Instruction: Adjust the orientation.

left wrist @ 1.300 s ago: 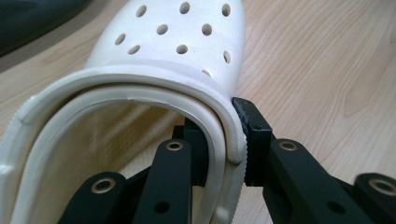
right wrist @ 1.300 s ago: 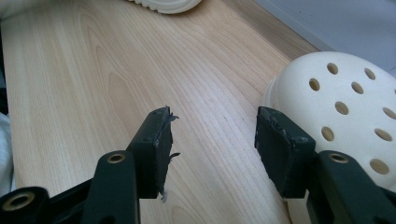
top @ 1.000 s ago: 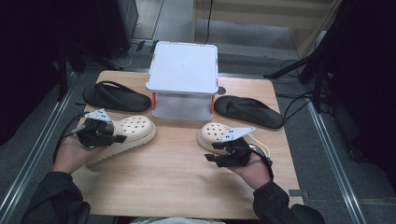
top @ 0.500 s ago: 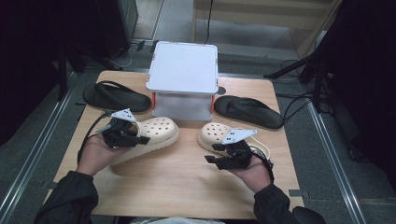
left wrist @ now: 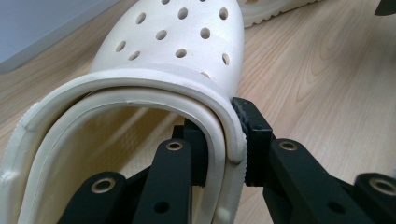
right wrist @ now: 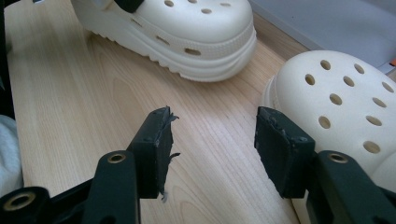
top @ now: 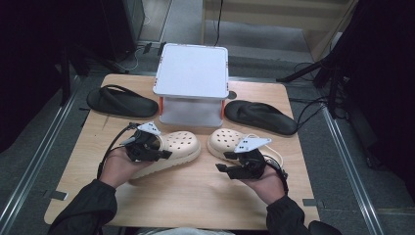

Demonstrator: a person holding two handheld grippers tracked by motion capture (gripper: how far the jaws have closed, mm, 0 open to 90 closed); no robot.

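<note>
Two cream perforated clogs lie on the wooden table (top: 195, 196). My left gripper (top: 160, 151) is shut on the left clog (top: 181, 146). In the left gripper view its pads (left wrist: 250, 135) pinch the rim of the left clog (left wrist: 187, 46) at the foot opening, one jaw inside and one outside. The right clog (top: 224, 139) sits just beyond my right hand. My right gripper (top: 224, 169) stands open above the bare wood. In the right gripper view nothing is between its pads (right wrist: 156, 149). The right clog (right wrist: 336, 93) is beside the right jaw and the left clog (right wrist: 187, 28) lies farther off.
A white lidded box (top: 192, 73) stands at the back middle of the table. A black flip-flop (top: 120, 102) lies to its left and another (top: 262, 116) to its right. Bare wood stretches along the front edge between my forearms.
My left hand has carried the left clog to the right, from the table's left side to close beside the right clog. The right hand has stayed still.
</note>
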